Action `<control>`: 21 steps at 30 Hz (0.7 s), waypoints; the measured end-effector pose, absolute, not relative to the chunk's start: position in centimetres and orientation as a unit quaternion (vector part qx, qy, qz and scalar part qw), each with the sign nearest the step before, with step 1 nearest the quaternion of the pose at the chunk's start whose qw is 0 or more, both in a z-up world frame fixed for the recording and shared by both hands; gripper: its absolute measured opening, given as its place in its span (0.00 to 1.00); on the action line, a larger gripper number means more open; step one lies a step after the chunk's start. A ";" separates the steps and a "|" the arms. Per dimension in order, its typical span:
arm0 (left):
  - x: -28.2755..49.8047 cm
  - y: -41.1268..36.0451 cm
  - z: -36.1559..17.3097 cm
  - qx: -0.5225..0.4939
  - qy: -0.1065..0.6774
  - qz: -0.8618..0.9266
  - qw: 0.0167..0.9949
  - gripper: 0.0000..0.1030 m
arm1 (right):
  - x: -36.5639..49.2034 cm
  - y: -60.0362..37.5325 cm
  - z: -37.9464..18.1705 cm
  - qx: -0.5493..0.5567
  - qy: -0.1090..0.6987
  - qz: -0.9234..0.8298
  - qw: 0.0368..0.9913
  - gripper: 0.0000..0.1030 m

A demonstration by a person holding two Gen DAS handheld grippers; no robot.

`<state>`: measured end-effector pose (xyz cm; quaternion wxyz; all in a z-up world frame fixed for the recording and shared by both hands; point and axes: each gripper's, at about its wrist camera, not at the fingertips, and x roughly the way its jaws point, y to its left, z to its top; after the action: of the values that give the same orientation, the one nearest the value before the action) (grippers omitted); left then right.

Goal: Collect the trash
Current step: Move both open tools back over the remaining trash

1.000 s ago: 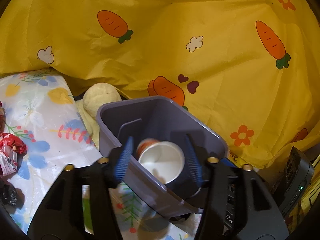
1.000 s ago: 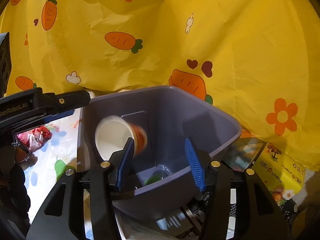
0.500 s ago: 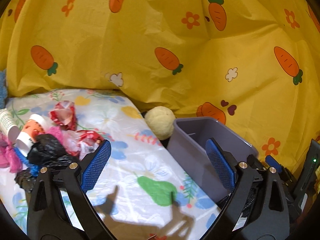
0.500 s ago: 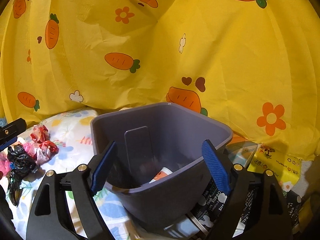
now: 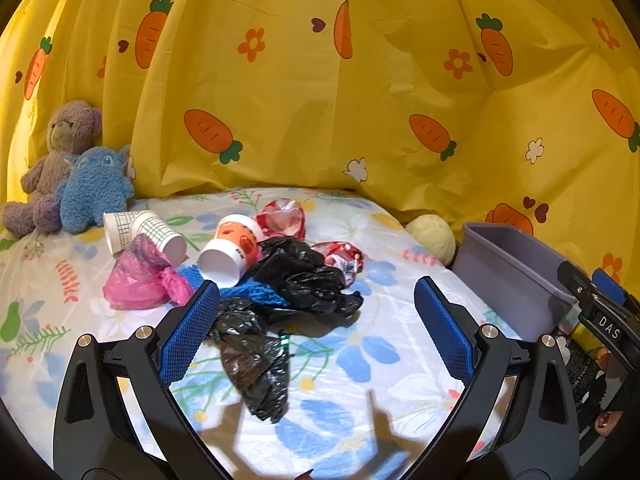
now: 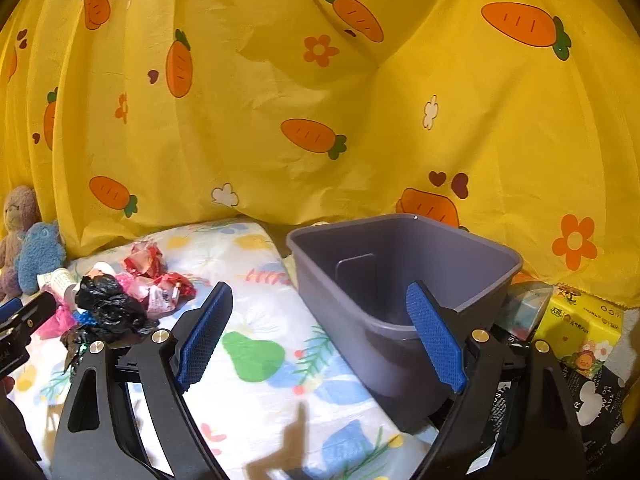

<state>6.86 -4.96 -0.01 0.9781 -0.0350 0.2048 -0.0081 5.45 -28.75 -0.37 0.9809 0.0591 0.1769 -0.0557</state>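
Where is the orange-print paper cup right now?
In the left wrist view, the orange-print paper cup lies on its side left of centre, between the pink bag and black bag.

Both fisheye cameras look forward and slightly down past their tool's fingers, low over the floral-sheeted bed [image 5: 360, 360]. Left faces the trash pile [image 5: 280, 280]; right faces the grey bin [image 6: 400, 280]. They share both, plus the yellow curtain [image 6: 320, 80]

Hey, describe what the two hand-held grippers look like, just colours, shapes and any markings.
Both match. The left hand-held gripper has two black plastic arms with cut-out slots and round metal screws, each ending in a flat pad of blue, finely textured rubber. The right hand-held gripper is built the same way. Seen from the left wrist view, its black body carries white lettering, "DAS". No cables or sleeves are visible.
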 end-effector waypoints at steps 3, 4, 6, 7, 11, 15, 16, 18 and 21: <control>6.1 -3.6 -0.5 -0.034 0.208 0.007 0.977 0.93 | 5.4 -26.9 -0.6 0.058 0.181 -0.037 0.981 0.83; 5.8 -3.1 -0.7 -0.036 0.210 0.013 0.977 0.93 | 5.4 -26.2 -0.7 0.056 0.182 -0.030 0.981 0.83; 5.4 -2.0 -1.0 -0.039 0.213 0.025 0.976 0.93 | 5.5 -24.8 -0.9 0.052 0.187 -0.015 0.981 0.83; 5.3 -1.6 -1.2 -0.040 0.214 0.032 0.976 0.93 | 5.5 -24.1 -1.0 0.049 0.189 -0.007 0.981 0.83; 4.7 0.5 -1.7 -0.043 0.215 0.058 0.974 0.93 | 5.6 -21.2 -1.7 0.039 0.202 0.029 0.978 0.83; 4.2 2.8 -2.1 -0.052 0.219 0.087 0.971 0.93 | 5.7 -18.4 -2.3 0.027 0.214 0.060 0.975 0.83; 4.0 3.3 -2.3 -0.053 0.219 0.094 0.970 0.93 | 5.6 -17.9 -2.5 0.026 0.217 0.067 0.973 0.83; 3.9 4.3 -2.5 -0.056 0.220 0.108 0.968 0.93 | 5.7 -16.7 -2.7 0.025 0.224 0.081 0.971 0.83; 3.6 5.7 -2.6 -0.060 0.218 0.124 0.966 0.93 | 5.9 -14.9 -2.9 0.021 0.232 0.100 0.967 0.83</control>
<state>3.58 5.74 -2.64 0.9661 -0.0601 0.2184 0.1239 5.91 -14.90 -2.92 0.9673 0.0208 0.2320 0.1004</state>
